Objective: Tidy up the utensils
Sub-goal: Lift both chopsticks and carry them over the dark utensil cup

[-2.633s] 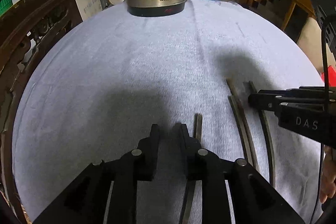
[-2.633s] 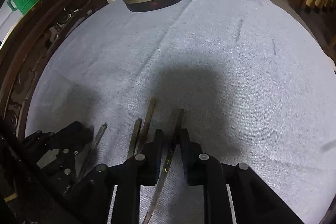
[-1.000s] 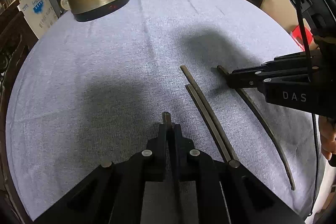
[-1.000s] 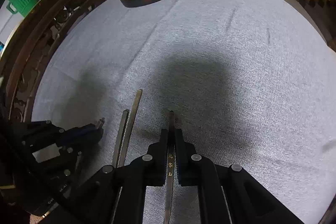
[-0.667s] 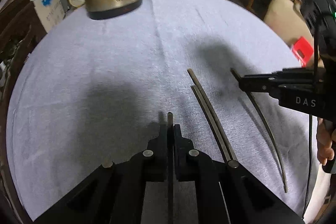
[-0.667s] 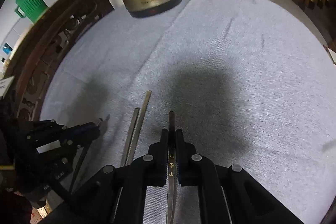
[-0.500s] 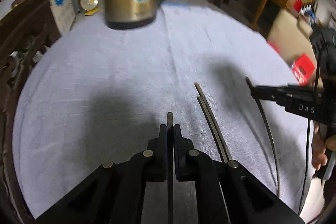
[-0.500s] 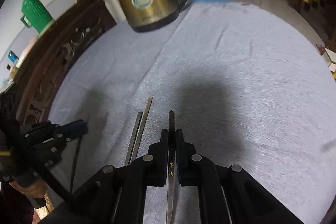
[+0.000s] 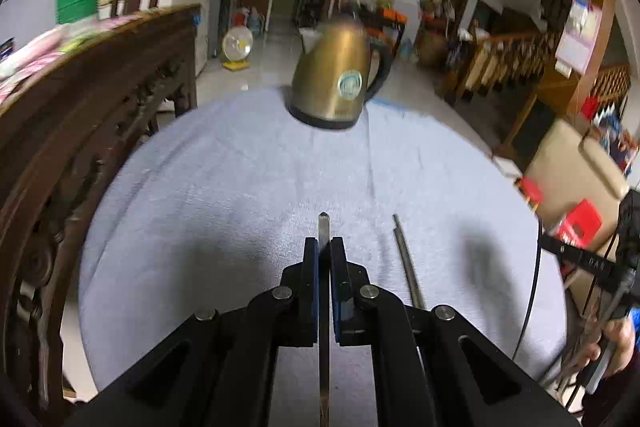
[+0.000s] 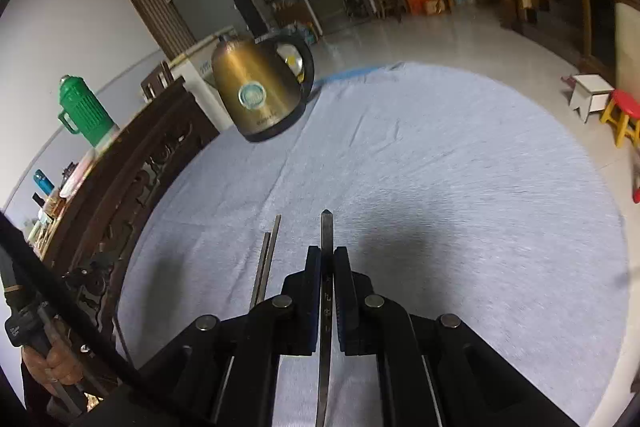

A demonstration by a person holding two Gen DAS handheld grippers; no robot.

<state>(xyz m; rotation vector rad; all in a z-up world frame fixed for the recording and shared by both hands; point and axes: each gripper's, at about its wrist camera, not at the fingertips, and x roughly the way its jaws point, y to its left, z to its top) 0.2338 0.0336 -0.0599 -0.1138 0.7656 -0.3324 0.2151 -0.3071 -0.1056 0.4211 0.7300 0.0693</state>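
Observation:
My left gripper (image 9: 324,247) is shut on a dark metal chopstick (image 9: 323,227) and holds it up off the grey cloth-covered table (image 9: 240,187). My right gripper (image 10: 327,255) is shut on another chopstick (image 10: 327,231), also lifted above the cloth. A pair of chopsticks lies side by side on the cloth, right of my left gripper in the left wrist view (image 9: 404,259) and left of my right gripper in the right wrist view (image 10: 266,259). The right gripper shows at the far right edge of the left wrist view (image 9: 560,247).
A gold electric kettle (image 9: 336,83) stands at the far edge of the table, and it also shows in the right wrist view (image 10: 256,95). A carved dark wood chair back (image 9: 80,147) runs along the left side. A green thermos (image 10: 82,111) stands behind it.
Both grippers have risen and tilted up with their chopsticks, so the room beyond the table now shows. The pair on the cloth has stayed put.

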